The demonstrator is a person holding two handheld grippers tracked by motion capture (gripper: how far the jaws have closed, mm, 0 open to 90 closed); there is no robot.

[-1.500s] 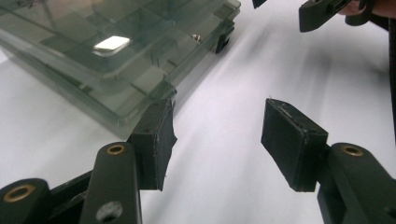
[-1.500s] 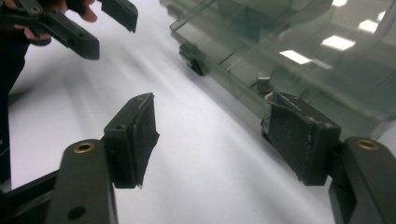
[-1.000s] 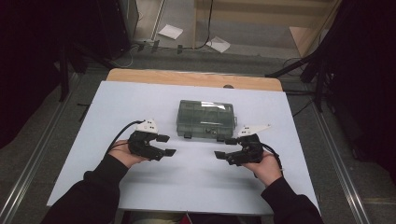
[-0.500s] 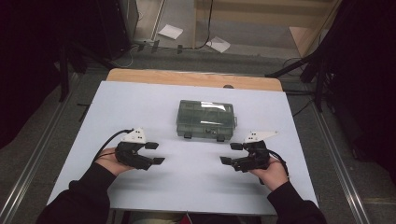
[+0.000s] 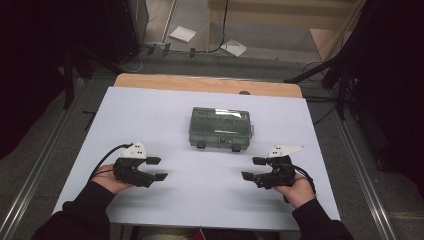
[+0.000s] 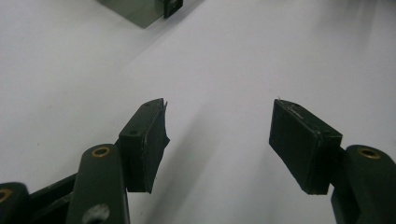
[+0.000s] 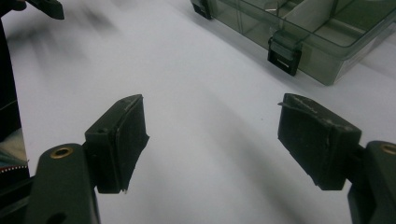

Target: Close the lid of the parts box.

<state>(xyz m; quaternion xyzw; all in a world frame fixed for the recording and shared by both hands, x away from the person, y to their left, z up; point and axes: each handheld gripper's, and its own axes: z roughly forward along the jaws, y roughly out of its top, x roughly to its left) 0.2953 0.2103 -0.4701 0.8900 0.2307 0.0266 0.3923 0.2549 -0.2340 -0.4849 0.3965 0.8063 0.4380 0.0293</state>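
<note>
A translucent grey-green compartment box (image 5: 220,128) with its lid down and two dark front latches lies at the middle of the white table (image 5: 150,115). In the high view my left gripper (image 5: 157,168) sits near the front left, jaws pointing right, open and empty. Opposite it, my right gripper (image 5: 252,168) is at the front right, jaws pointing left, also open and empty. In the left gripper view the left gripper (image 6: 219,112) spans bare table, with a box corner (image 6: 135,9) at the top. The right gripper view has the right gripper (image 7: 212,105) open, with the box (image 7: 317,42) and a latch (image 7: 284,51) beyond.
A wooden strip (image 5: 200,82) runs along the table's far edge. Sheets of paper (image 5: 182,34) and cables lie on the floor behind. Metal rails (image 5: 360,180) flank the table, and dark equipment stands at both sides. The left gripper's jaw tip (image 7: 46,7) appears top left in the right gripper view.
Both hands have drawn back toward the near edge and apart from each other, away from the box. The jaws of both stay as wide as before.
</note>
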